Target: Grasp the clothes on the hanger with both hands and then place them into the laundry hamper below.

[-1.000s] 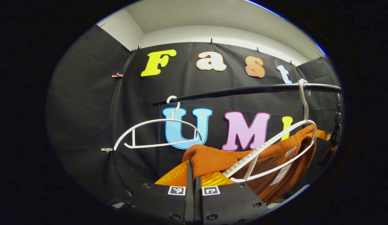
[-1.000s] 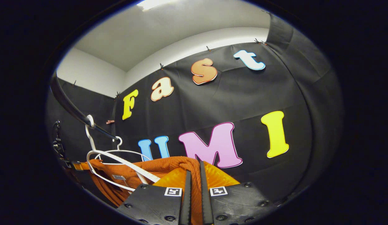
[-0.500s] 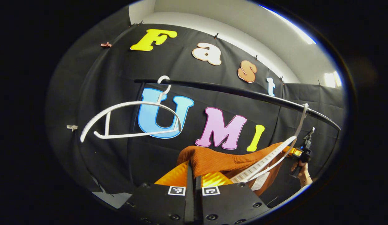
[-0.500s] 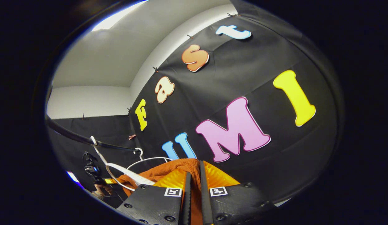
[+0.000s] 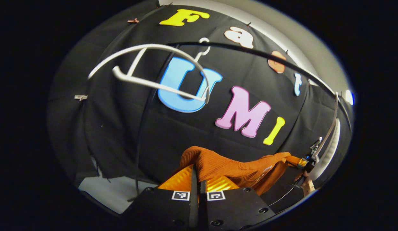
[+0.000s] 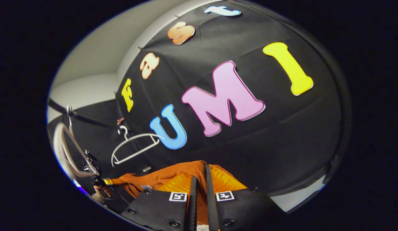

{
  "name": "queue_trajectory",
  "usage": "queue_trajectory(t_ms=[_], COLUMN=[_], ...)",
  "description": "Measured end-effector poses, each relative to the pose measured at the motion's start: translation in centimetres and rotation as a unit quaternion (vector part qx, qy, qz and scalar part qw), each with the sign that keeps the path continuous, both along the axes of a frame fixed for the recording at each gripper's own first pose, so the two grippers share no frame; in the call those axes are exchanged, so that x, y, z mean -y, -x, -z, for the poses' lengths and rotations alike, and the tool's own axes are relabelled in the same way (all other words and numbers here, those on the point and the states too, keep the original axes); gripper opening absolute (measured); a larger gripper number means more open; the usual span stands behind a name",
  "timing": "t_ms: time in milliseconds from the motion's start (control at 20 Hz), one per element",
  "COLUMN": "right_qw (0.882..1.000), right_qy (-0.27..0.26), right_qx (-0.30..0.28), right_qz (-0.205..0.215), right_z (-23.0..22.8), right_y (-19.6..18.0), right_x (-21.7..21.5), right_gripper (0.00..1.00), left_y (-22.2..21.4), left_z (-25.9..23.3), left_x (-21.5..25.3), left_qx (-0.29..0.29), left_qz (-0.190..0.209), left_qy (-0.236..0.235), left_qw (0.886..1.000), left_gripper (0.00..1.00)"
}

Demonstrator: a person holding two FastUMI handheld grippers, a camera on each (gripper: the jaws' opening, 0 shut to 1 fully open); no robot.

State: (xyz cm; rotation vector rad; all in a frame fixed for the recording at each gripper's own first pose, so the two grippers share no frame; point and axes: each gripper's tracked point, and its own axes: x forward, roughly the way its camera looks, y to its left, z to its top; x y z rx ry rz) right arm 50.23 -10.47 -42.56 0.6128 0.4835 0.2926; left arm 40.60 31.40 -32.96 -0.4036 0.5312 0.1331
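The rust-orange knit garment [image 5: 224,165] hangs stretched between my two grippers, off its hanger. In the left gripper view my left gripper [image 5: 198,179] is shut on one end of the garment. The cloth runs right to my right gripper [image 5: 306,162], held by a hand [image 5: 309,185]. In the right gripper view my right gripper [image 6: 200,179] is shut on the garment [image 6: 167,175], which sags left toward my left gripper [image 6: 96,181]. The bare white hanger [image 5: 333,128] that carried it hangs on the black rail [image 5: 250,53].
A second bare white hanger [image 5: 147,64] hangs further along the rail, small in the right gripper view [image 6: 134,146]. The freed hanger [image 6: 62,150] is close at that view's left, under the rail [image 6: 83,118]. Pale floor [image 5: 112,192] lies below the black cloth wall.
The garment has slipped off the white hanger, which now hangs bare. Both grippers have come down and tilted with the cloth still held, so the rail and hangers sit higher in view.
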Motion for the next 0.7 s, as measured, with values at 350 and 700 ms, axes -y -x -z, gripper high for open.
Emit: queue_trajectory(t_ms=[350,700], right_qw=[0.998,0.995], right_qy=[0.028,0.036], right_qx=[-0.061,-0.063], right_qz=[-0.001,-0.071], right_z=[3.2,0.0], right_y=[7.7,14.9], right_x=[-4.1,-11.0], right_gripper=[0.16,0.16], left_y=[6.9,10.3], left_z=[2.8,0.7], left_x=[5.1,14.2], left_qx=[-0.054,-0.062], left_qz=[-0.021,0.045], left_qy=[0.031,0.054], left_qw=[0.998,0.996], left_gripper=[0.05,0.05])
